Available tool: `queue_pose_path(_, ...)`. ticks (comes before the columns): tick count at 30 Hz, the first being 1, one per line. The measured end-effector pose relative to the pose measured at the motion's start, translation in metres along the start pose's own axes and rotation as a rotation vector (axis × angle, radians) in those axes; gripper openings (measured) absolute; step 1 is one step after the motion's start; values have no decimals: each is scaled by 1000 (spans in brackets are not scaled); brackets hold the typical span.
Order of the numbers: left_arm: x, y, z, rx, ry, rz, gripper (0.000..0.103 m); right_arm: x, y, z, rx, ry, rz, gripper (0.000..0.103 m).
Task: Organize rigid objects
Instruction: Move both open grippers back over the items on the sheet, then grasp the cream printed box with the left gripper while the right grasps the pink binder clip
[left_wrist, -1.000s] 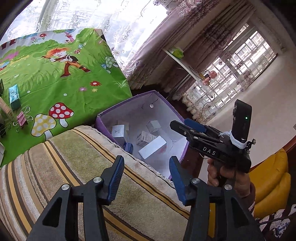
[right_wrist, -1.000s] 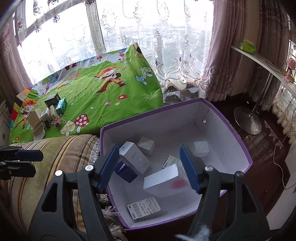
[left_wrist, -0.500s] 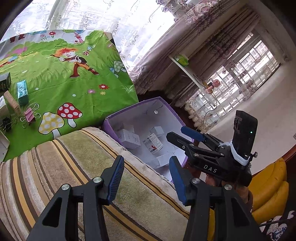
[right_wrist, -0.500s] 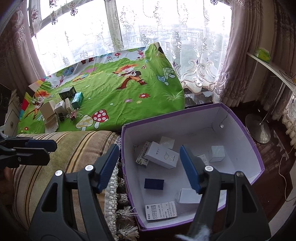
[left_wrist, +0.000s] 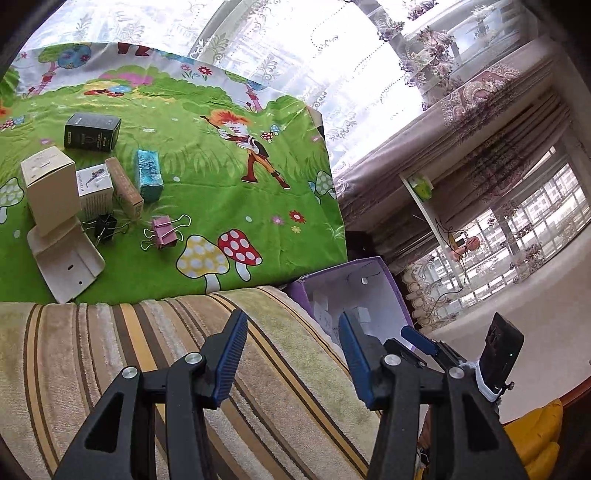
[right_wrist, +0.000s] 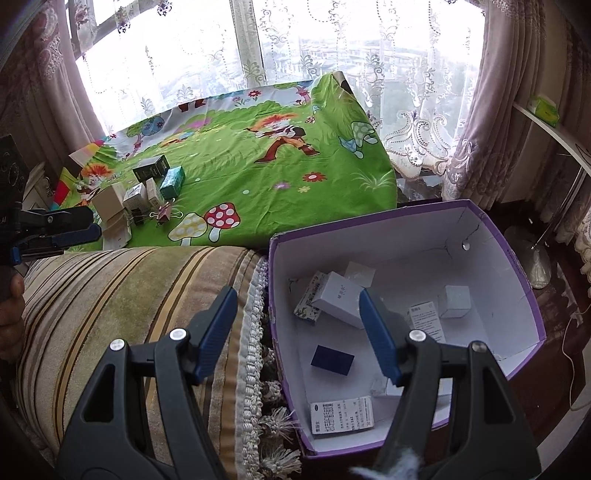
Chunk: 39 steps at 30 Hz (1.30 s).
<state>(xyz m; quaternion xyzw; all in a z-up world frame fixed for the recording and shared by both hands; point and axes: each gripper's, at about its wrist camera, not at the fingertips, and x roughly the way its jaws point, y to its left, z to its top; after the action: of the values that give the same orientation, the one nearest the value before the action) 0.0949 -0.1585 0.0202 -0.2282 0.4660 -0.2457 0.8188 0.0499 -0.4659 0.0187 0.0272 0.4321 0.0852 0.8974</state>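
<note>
A purple box (right_wrist: 517, 280) with a white inside holds several small cartons, among them a white carton (right_wrist: 338, 302) and a dark blue one (right_wrist: 332, 360); it also shows in the left wrist view (left_wrist: 395, 291). On the green cartoon cloth (left_wrist: 221, 206) lie a black carton (left_wrist: 92, 132), a teal carton (left_wrist: 149, 178), a beige carton (left_wrist: 50, 188) and a pink binder clip (left_wrist: 164, 233). My left gripper (left_wrist: 288, 358) is open and empty over the striped cushion (left_wrist: 110, 350). My right gripper (right_wrist: 299, 332) is open and empty over the box's left rim.
A black binder clip (left_wrist: 104, 227) and an open white carton (left_wrist: 64, 264) lie by the beige carton. Lace curtains and windows stand behind the cloth. A shelf (right_wrist: 554, 125) is at the right. The cushion's fringe (right_wrist: 255, 332) borders the box.
Both grippers have swung left, away from the box toward the cloth and its cartons. The right gripper now sits over the box's left rim. Both stay open and empty.
</note>
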Motion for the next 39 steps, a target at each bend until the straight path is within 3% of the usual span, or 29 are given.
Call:
queue_pose_path(12,-47,78,37,-234,-158,231,83,6,16,4,-35,15,21,72)
queue_pose_path(17,-59,114,62,-351,-179,310,85,8,31,8,-72,19,34,72)
queue_pose_path(26,-43,169,108,-592,-105,392,86,12,59,14,-130,39,76,72)
queue_pose_path(33,2,186,131,-658,54,547,86,17,80,25,-162,33,112,73)
queue_pose_path(37,24,193,134,-626,126,595,86,26,95,38,-179,41,126,75)
queue_pose_path(38,25,194,132,-617,124,599,81,30,100,41,-190,43,122,75)
queue_pose_path(39,25,195,131,-608,121,592,69,33,105,45,-202,44,121,75)
